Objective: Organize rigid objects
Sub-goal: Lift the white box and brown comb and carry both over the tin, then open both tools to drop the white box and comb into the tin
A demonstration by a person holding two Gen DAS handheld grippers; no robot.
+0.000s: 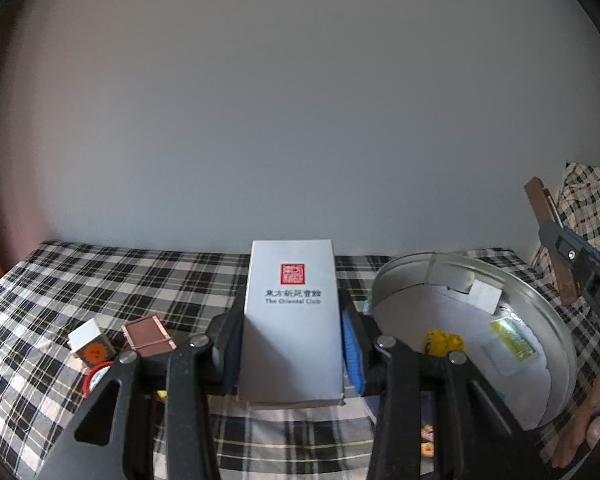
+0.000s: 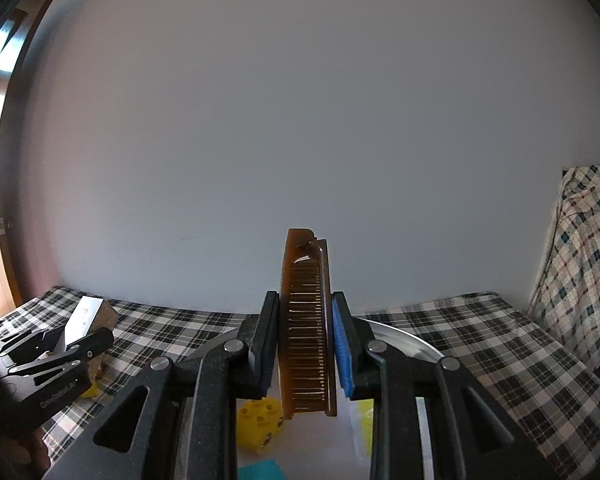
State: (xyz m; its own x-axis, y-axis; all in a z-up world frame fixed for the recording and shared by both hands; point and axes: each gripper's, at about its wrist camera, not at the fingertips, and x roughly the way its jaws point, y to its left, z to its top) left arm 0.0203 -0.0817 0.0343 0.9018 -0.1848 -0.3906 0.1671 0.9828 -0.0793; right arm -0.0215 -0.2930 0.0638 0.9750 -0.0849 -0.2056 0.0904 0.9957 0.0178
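My left gripper point(image 1: 292, 320) is shut on a white box point(image 1: 292, 280) with a red seal and holds it upright above the plaid bed cover. My right gripper point(image 2: 306, 344) is shut on a brown folding comb point(image 2: 306, 320), held on edge over a round metal tin point(image 2: 400, 336). In the left wrist view the tin point(image 1: 548, 304) lies to the right, and the right gripper point(image 1: 560, 248) with the comb point(image 1: 540, 208) hangs over its far rim. In the right wrist view the left gripper point(image 2: 72, 340) and its white box point(image 2: 86, 316) are at the left.
The tin holds a yellow toy brick point(image 1: 442, 342), small white boxes point(image 1: 486, 294) and a green packet point(image 1: 512, 338). On the plaid bed cover point(image 1: 60, 280) at the left lie a sun-face box point(image 1: 90, 344) and a brown box point(image 1: 146, 336). A plaid pillow point(image 2: 580, 248) leans against the wall at the right.
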